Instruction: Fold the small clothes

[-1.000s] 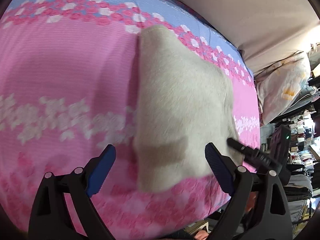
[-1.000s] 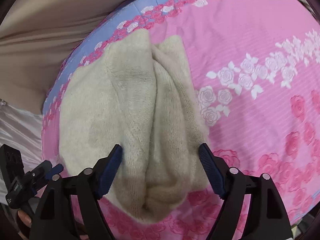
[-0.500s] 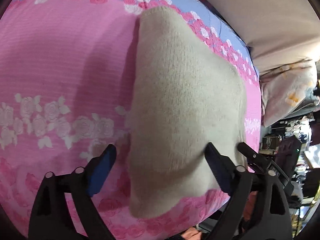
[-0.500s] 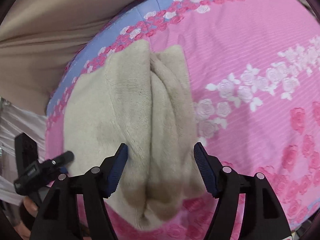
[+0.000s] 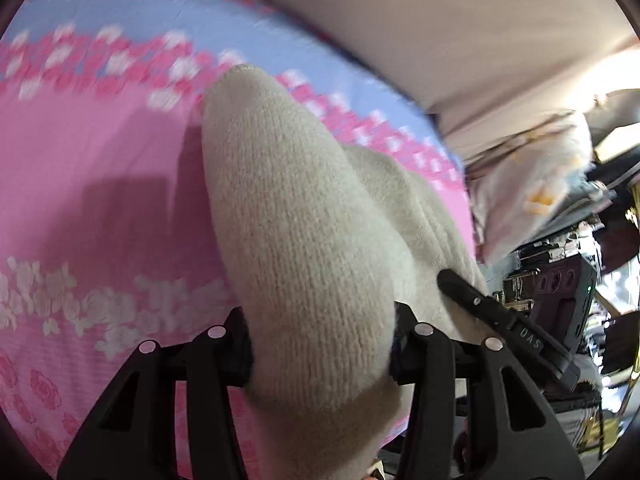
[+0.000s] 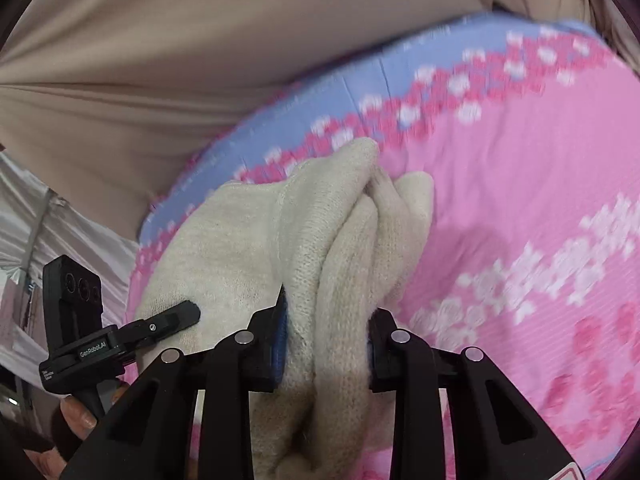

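A cream knitted garment [image 5: 304, 208] lies on a pink rose-patterned bedspread [image 5: 100, 200], and its near end is lifted and bunched. My left gripper [image 5: 320, 344] is closing, and its pads press a thick fold of the knit. In the right wrist view the garment [image 6: 240, 248] shows several lengthwise folds. My right gripper [image 6: 326, 344] is closing too and pinches those folds between its blue pads. Each view shows one of the other gripper's fingers [image 5: 472, 300] [image 6: 176, 316] at the garment's edge. A hand [image 6: 76, 412] holds the left tool.
The bedspread [image 6: 520, 200] has a blue border along its far edge, and beige fabric [image 5: 440, 20] rises behind it. A pale printed pillow [image 5: 532, 184] lies off the bed's right end. Cluttered shelves [image 5: 560, 280] stand beyond it.
Both grippers went from wide open over the flat garment to clamped on its near edge. They have risen, so the knit now stands up bunched between the jaws.
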Demonstrator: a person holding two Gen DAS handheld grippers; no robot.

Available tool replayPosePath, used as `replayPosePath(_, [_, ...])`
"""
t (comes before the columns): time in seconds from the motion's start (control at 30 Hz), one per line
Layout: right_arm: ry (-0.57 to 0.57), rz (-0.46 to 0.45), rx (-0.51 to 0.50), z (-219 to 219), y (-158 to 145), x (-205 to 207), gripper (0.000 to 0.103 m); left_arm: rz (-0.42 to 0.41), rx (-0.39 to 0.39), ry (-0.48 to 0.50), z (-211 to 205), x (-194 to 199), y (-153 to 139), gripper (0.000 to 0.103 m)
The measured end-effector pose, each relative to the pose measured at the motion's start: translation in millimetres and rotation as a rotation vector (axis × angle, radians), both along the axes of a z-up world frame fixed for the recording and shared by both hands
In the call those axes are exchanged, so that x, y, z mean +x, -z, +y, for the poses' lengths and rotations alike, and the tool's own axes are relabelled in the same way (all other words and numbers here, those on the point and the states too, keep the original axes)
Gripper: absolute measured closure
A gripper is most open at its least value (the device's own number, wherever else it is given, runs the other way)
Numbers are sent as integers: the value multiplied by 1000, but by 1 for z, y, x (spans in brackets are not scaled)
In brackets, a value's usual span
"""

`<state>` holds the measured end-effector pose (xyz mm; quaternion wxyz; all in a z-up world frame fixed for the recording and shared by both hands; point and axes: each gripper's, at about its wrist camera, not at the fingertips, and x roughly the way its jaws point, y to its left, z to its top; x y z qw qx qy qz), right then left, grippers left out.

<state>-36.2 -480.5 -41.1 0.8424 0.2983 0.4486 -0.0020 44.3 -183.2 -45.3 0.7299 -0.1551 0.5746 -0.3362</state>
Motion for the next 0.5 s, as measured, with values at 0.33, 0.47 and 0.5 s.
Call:
replayPosePath(0.33, [116, 213, 12, -31, 96, 1, 41, 33, 250, -32, -44, 12, 83, 16])
replayPosePath(0.47, [119, 228, -25, -25, 102, 10, 35, 37, 272, -1, -53, 24, 85, 14])
replayPosePath(0.5, [128, 227, -20, -24, 104, 9, 33, 33, 278, 8, -56, 27, 86, 13])
